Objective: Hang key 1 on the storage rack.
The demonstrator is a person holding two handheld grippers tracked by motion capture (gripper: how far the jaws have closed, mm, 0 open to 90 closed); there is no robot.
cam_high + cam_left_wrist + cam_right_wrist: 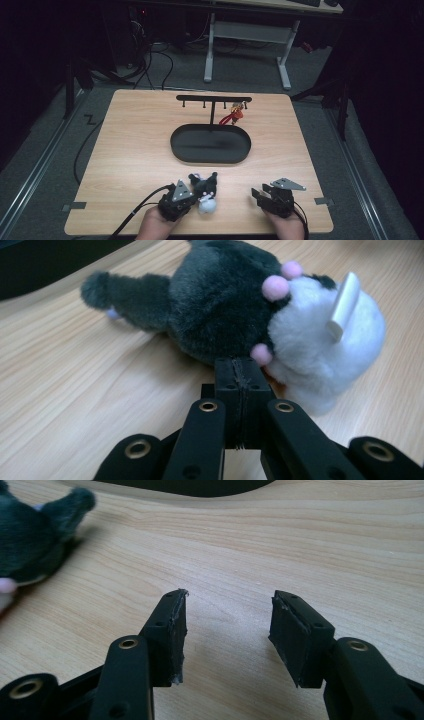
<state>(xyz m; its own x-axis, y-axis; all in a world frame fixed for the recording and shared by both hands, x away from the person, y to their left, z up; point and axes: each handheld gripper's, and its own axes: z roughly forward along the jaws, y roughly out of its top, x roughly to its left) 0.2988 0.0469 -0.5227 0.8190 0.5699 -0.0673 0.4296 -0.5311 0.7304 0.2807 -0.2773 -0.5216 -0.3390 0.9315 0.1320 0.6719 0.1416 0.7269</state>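
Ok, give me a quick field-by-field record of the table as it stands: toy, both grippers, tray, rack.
plush toy: dark grey and white, lying on its side near the table's front edge
left gripper: jaws shut, tips against the toy; whether they pinch anything I cannot tell
right gripper: jaws open, nothing between them, over bare wood
black oval tray: mid-table, looks empty
hook rack: stands behind the tray; a red item hangs at its right end
table: light wood

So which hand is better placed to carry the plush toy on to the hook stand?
Left. The left tool is shut at the plush toy; whether it pinches anything is unclear. The right tool is open over bare table, apart from the toy. The hook stand lies ahead.
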